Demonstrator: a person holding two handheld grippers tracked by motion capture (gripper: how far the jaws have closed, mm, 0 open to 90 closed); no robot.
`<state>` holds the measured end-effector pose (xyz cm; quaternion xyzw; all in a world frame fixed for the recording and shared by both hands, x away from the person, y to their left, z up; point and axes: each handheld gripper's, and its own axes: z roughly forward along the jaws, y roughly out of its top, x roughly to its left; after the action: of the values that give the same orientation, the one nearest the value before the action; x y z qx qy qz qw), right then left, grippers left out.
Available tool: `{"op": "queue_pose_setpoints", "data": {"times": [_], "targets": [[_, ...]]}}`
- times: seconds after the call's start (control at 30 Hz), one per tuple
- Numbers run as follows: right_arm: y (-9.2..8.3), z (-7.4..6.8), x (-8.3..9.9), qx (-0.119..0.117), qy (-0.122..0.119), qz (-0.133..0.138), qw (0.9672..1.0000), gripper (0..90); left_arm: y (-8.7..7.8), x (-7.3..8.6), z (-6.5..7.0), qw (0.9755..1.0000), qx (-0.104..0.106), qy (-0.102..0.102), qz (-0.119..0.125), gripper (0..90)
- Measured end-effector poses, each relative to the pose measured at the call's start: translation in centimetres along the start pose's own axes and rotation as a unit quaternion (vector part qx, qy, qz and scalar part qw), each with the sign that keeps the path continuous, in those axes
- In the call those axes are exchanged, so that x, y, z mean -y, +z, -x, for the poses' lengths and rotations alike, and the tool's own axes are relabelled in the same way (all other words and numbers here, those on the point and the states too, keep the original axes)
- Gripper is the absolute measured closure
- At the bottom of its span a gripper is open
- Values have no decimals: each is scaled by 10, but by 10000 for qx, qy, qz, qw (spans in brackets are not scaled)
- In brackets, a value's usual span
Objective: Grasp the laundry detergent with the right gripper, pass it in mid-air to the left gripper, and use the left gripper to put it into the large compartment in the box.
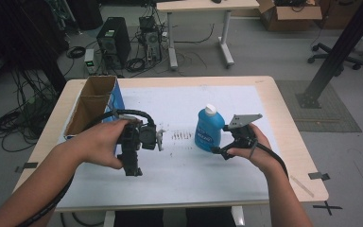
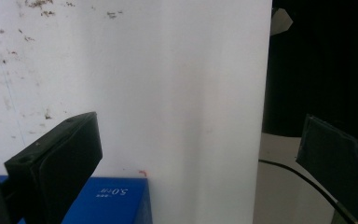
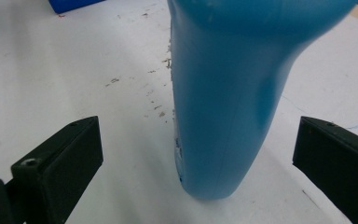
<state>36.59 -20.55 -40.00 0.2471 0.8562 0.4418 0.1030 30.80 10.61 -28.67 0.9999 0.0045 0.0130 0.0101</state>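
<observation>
Forearms reach in from the near edge, each hand carrying tongs over the white-covered counter (image 1: pixel 179 189).

Standing upright right of centre, the blue bottle (image 1: pixel 209 130) with its white cap sits between the spread jaws of the right tongs (image 3: pixel 193 163), which flank its base without touching it, probably lined up for a side grasp. Left tongs (image 2: pixel 200 158) are also apart and empty, held over bare sheet, likely waiting. Beyond them, an open cardboard box (image 1: pixel 94 104) sits at the counter's left edge, and brown crumbs (image 1: pixel 182 135) lie scattered beside the bottle.
</observation>
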Motion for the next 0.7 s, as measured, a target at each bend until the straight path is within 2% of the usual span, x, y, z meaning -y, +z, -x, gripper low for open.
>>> {"op": "queue_pose_setpoints", "data": {"times": [0.5,0.57,0.7], "targets": [[10,5,3,81,116,203,9997,11,0,-4,0,10000,3,32,33,2],[11,5,4,196,163,257,9993,12,0,-4,0,10000,22,12,25,2],[13,6,5,232,217,314,9990,11,1,-4,0,10000,24,1,27,3]]}}
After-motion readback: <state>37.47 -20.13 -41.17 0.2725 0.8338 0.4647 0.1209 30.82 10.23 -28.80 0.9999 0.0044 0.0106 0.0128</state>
